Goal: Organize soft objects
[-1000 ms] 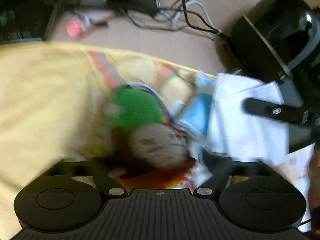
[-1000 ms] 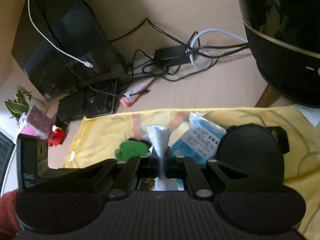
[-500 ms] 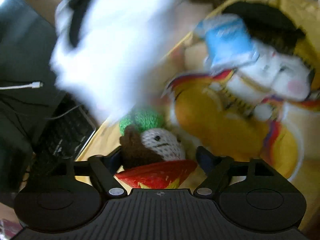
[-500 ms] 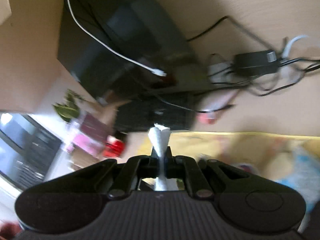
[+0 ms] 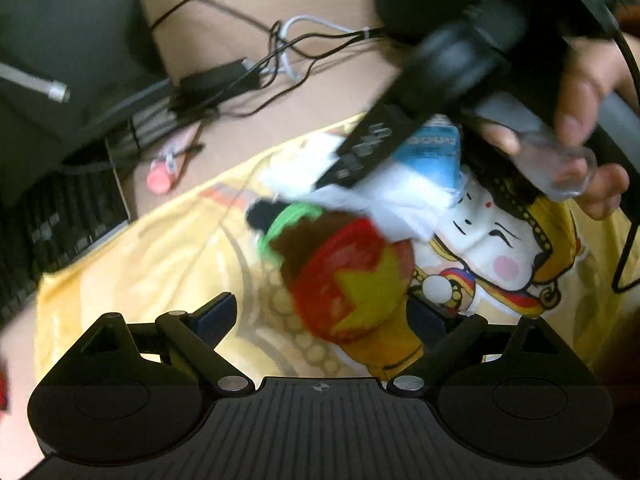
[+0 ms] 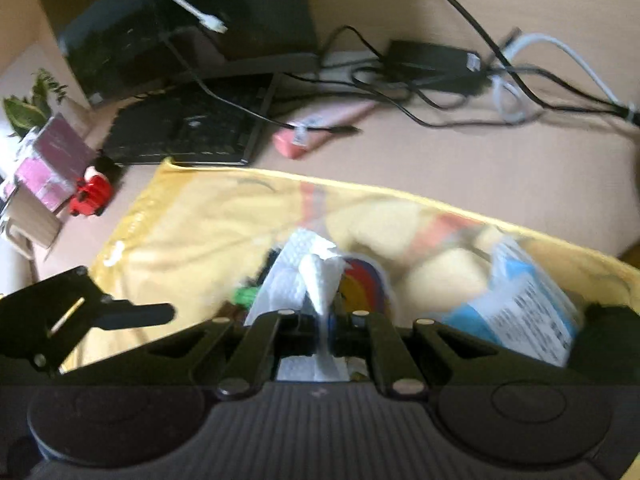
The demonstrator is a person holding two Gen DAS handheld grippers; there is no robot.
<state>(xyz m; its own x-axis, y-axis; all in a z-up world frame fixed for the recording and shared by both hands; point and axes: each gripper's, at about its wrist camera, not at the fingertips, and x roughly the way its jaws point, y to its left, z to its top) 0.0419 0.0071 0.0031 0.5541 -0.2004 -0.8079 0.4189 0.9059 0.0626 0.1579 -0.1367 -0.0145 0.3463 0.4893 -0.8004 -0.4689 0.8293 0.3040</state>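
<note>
A knitted toy (image 5: 348,272) with a red and yellow base, brown body and green top lies blurred on the yellow printed cloth (image 5: 168,256). My left gripper (image 5: 320,312) straddles it with its jaws opening; the pads stand off the toy. My right gripper (image 6: 320,312) is shut on a white tissue (image 6: 316,276) that sticks up from its fingers. In the left wrist view the right gripper (image 5: 340,168), held by a hand (image 5: 580,120), hangs just beyond the toy with the tissue (image 5: 360,196) below it. A blue packet (image 5: 432,156) lies behind.
Beyond the cloth's far edge are a black keyboard (image 6: 188,128), a dark monitor (image 6: 180,20), a power adapter with tangled cables (image 6: 432,64) and a pink object (image 6: 316,128). A red toy figure (image 6: 90,194) and a pink box (image 6: 52,164) stand at the left.
My left jaws have spread wider and the toy has tipped over between them, showing its red and yellow base. The right gripper has swung back over the cloth with the tissue.
</note>
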